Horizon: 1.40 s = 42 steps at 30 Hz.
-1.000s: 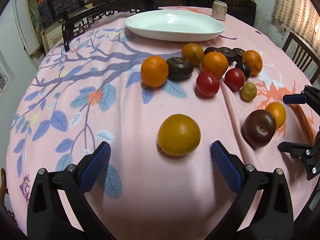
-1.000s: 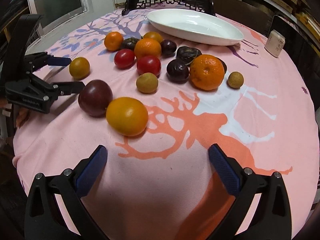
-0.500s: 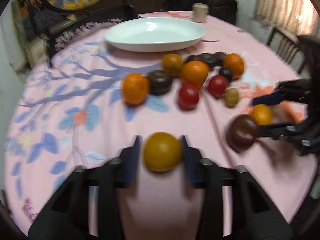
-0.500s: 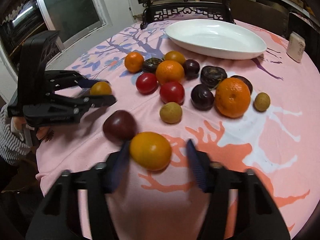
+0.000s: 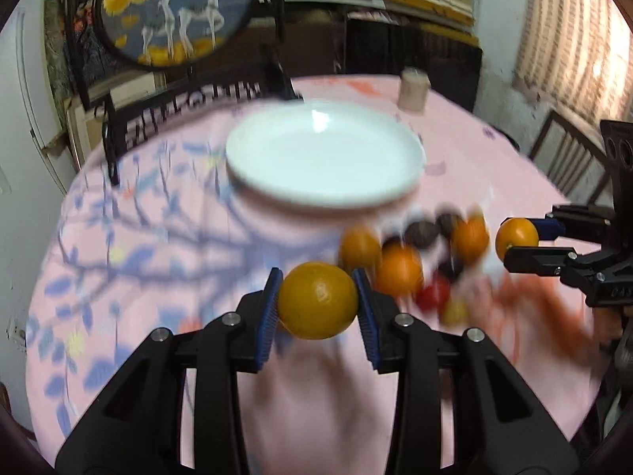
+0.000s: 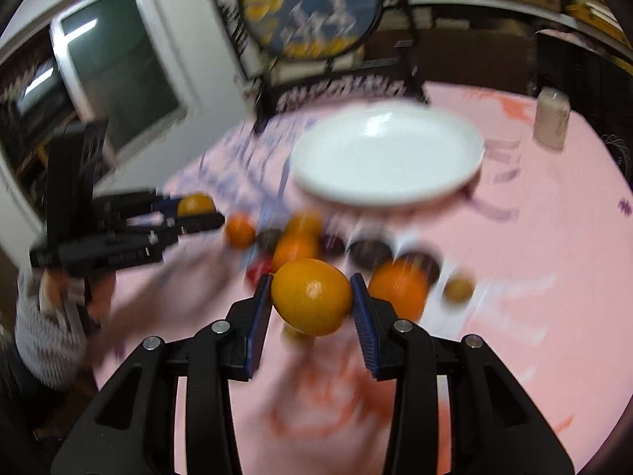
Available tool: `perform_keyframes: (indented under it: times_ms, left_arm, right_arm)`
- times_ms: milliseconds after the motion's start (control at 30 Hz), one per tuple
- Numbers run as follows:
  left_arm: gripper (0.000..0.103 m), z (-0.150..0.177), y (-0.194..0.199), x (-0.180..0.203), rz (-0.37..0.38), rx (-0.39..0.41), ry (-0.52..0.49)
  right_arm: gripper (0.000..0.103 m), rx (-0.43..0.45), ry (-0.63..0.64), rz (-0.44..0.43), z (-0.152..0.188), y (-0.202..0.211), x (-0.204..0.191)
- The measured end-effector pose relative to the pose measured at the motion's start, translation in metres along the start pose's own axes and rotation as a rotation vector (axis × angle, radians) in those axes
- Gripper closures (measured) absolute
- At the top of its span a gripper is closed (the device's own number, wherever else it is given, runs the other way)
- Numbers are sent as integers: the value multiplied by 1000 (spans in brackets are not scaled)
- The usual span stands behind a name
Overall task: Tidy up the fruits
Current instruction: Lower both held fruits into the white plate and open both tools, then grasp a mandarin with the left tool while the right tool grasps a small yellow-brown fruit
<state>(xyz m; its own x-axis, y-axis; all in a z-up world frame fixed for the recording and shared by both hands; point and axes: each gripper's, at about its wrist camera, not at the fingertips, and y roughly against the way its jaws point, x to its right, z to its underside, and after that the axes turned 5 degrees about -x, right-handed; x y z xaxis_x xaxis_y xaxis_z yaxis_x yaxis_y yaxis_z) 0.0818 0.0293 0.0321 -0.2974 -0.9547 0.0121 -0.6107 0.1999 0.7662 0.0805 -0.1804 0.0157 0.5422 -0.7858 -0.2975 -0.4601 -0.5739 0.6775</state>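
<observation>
Your left gripper (image 5: pixel 317 304) and right gripper (image 6: pixel 311 299) are matte black plastic frames with ribbed blue pads (image 5: pixel 266 318) and silver screws (image 5: pixel 231 320), and at nine o'clock in the right view your sleeve (image 6: pixel 37 326) is grey-and-white striped knit.

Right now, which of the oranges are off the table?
Two: the yellow-orange one clamped in the left gripper, and the similar one in the right gripper. The other fruit lies on the pink tablecloth.

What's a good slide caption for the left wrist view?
Left hand-held gripper clamps a yellow-orange fruit above the pink tablecloth, white plate ahead.
</observation>
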Motion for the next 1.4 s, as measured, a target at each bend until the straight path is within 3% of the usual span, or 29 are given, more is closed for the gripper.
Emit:
perform_keyframes:
  times_ms: [167,400,433,500,567,767,867,967,1033,1233,1400]
  left_arm:
    - [66,-62,-50,-10,-8,-6,73]
    - [65,-84,-101,-12,-7,-49,75]
    - [59,-83,-103,-13,-8,-44,77]
    - [46,-82,-104,-12,-5,-34,75]
    - [44,-83,-100,-13,-13,-17,66]
    - [33,-70,-85,-19,-49,10,80]
    - [22,-57,-72,-32,-72,31,140]
    - [15,-41,-58,-38,-66,40,167]
    - [10,-27,-49,-40,-83,46,169]
    - [7,17,-24,-45,-101,51,198]
    - [7,35,-18,-47,-111,35,218]
  right_arm:
    - [63,33,-82,21,-57,-33,34]
    - [62,-4,-97,117,-79,-83,61]
    - [61,-9,-106,119,-79,-87,65]
    - [54,13,-108,108,-79,-85,66]
    - [40,50,-107,109,-79,-76,66]
    - [39,108,-105,100,-72,-51,61]
    - [37,132,-115,99,-61,-37,57]
    - [28,159,-142,92,-48,-26,56]
    - [13,182,-165,94,-34,-15,56]
    - [10,218,-280,55,2,9,67]
    - [5,248,-391,25,26,23,81]
